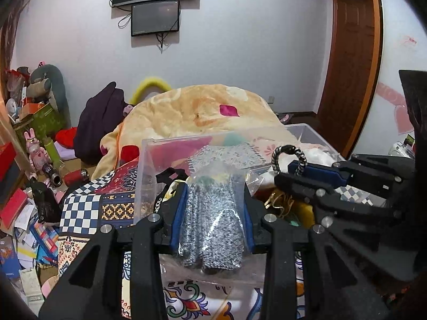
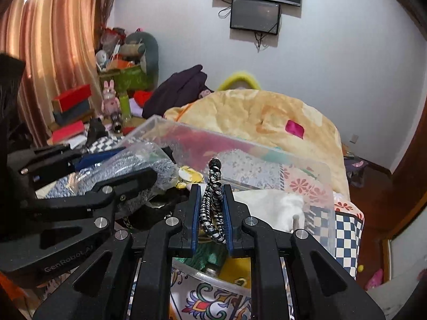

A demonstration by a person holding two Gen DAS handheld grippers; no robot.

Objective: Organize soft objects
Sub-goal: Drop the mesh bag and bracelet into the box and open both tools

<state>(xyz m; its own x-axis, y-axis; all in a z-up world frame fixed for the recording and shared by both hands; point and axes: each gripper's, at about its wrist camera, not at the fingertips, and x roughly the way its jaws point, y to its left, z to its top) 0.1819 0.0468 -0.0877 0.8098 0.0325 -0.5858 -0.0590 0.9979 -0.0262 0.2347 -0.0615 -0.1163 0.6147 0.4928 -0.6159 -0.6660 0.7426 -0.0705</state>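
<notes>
My left gripper (image 1: 212, 208) is shut on a clear plastic bag of grey speckled knitwear (image 1: 210, 224), held over the near edge of a clear plastic storage bin (image 1: 149, 165). My right gripper (image 2: 212, 202) is shut on a black-and-white braided cord loop (image 2: 213, 200) that stands up between the blue pads. The right gripper also shows in the left wrist view (image 1: 296, 170), to the right of the bag, over the bin. The left gripper and bag show at the left of the right wrist view (image 2: 128, 168). The bin holds patterned fabric (image 2: 253, 170), a white soft item (image 2: 269, 205) and green and yellow items.
The bin rests on a bed with a patterned cover (image 1: 88, 208) and a heaped peach blanket (image 1: 202, 109). Dark clothes (image 1: 98, 122) lie behind. Boxes, toys and papers (image 1: 29, 213) clutter the left. A wooden door (image 1: 349, 61) is at the right; screens (image 1: 154, 18) hang on the wall.
</notes>
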